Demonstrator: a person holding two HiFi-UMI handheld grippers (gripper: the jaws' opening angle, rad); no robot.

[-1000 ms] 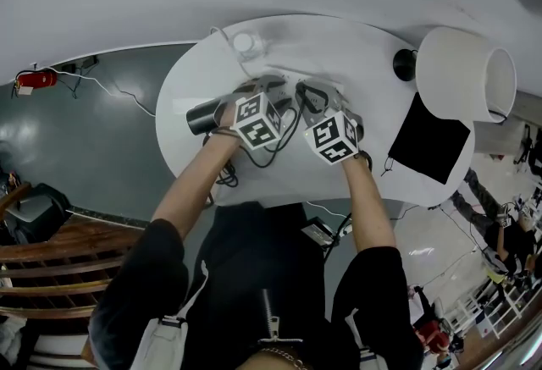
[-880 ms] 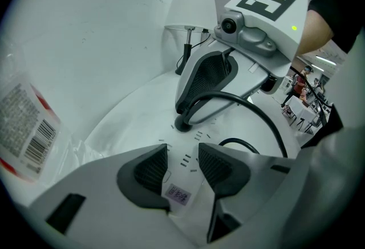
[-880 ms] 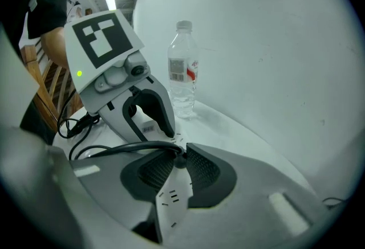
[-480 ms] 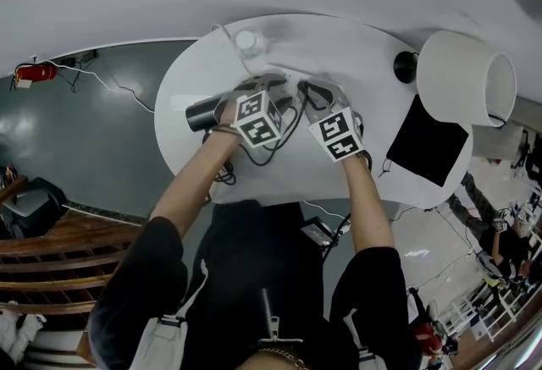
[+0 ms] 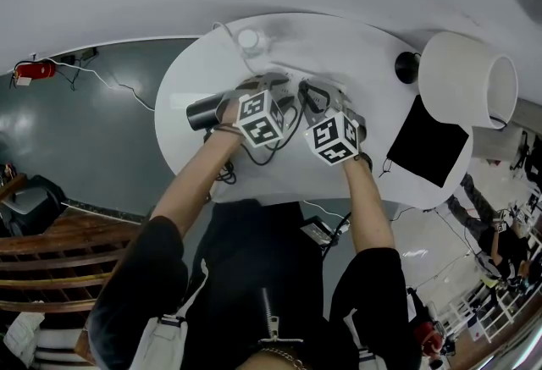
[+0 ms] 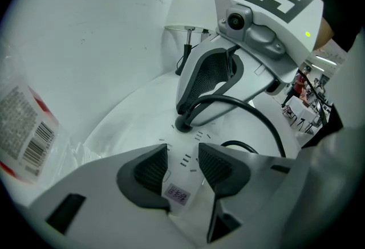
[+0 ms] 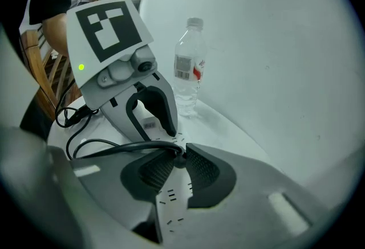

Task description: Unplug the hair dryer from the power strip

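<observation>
A white power strip (image 6: pixel 177 192) lies on the round white table (image 5: pixel 203 63). My left gripper (image 6: pixel 182 160) straddles it, with both pads against its sides. The hair dryer's black plug (image 7: pixel 180 160) sits in the strip, and my right gripper (image 7: pixel 179 156) is shut on it at the pad tips. The plug's black cable (image 7: pixel 114 145) curves off to the left. In the head view the black hair dryer (image 5: pixel 201 114) lies at the table's left, beside the left gripper (image 5: pixel 271 89); the right gripper (image 5: pixel 315 99) is close on its right.
A clear water bottle (image 7: pixel 187 71) stands just beyond the strip at the table's far side. A white lamp (image 5: pixel 466 76) and a black square sheet (image 5: pixel 428 140) are on the right. More black cable (image 5: pixel 262 158) loops near the front edge.
</observation>
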